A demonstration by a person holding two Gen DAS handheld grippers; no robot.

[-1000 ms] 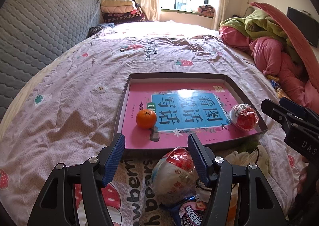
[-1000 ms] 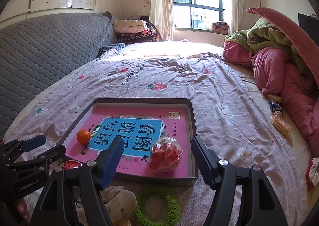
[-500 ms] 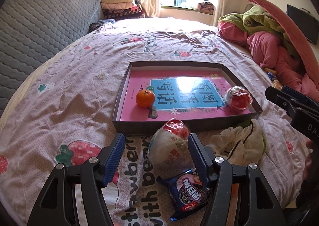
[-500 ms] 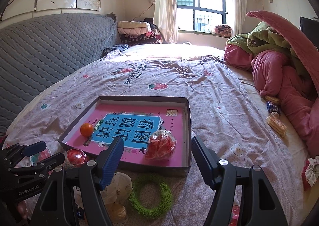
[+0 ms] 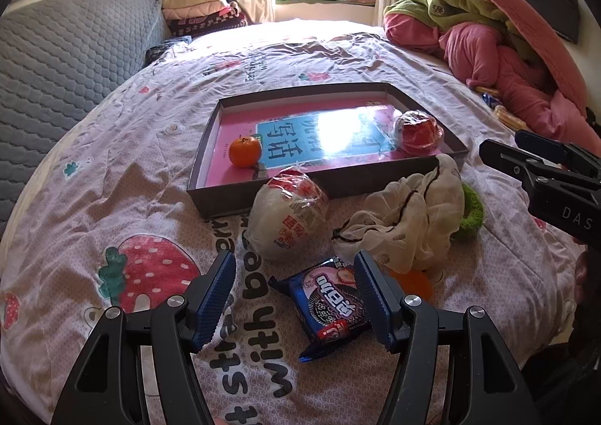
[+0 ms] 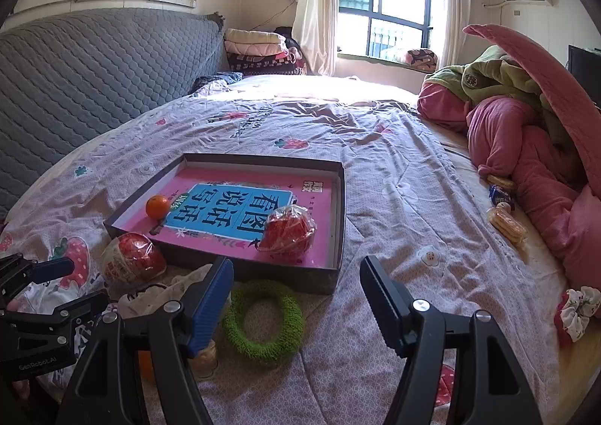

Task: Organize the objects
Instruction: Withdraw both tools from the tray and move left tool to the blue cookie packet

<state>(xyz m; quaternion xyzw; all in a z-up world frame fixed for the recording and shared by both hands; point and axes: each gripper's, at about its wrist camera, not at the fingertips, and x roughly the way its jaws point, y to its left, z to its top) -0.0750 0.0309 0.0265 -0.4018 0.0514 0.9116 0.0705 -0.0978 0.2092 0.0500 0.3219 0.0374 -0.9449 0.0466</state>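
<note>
Two grippers show in the left wrist view. The left gripper (image 5: 295,293) hangs low over the bed (image 5: 112,169) with its blue fingers (image 5: 216,299) spread well apart and nothing held; one blue cookie pack (image 5: 330,306) lies on the sheet between them, not touched by either pad. The right gripper (image 5: 541,173) pokes in from the right edge, also empty. One flat box (image 5: 225,199) sits in the middle of the bed with one pink book (image 5: 315,141) lying inside it. In the box there are one orange (image 5: 245,151) on the left and one wrapped red ball (image 5: 418,132) on the right. Just in front of the box lie one big white and red wrapped ball (image 5: 287,224), one crumpled white cloth (image 5: 409,226) and one green fuzzy ring (image 5: 469,214) (half hidden behind the cloth). One more orange thing (image 5: 413,284) peeks out under the cloth; I cannot tell what it is.

In the right wrist view, the right gripper (image 6: 296,303) has its jaws wide apart and empty, and the green ring (image 6: 263,318) lies on the sheet between them, nearer the left finger. The left gripper (image 6: 56,286) shows at the left edge. The same box (image 6: 293,276) holds the orange (image 6: 157,206) and the red ball (image 6: 287,233). The big wrapped ball (image 6: 131,261) rests just outside the box's near corner. Far right, by the pink blankets (image 6: 526,169), lie three small snack packs (image 6: 503,216) and one flowered scrunchie (image 6: 576,310).
</note>
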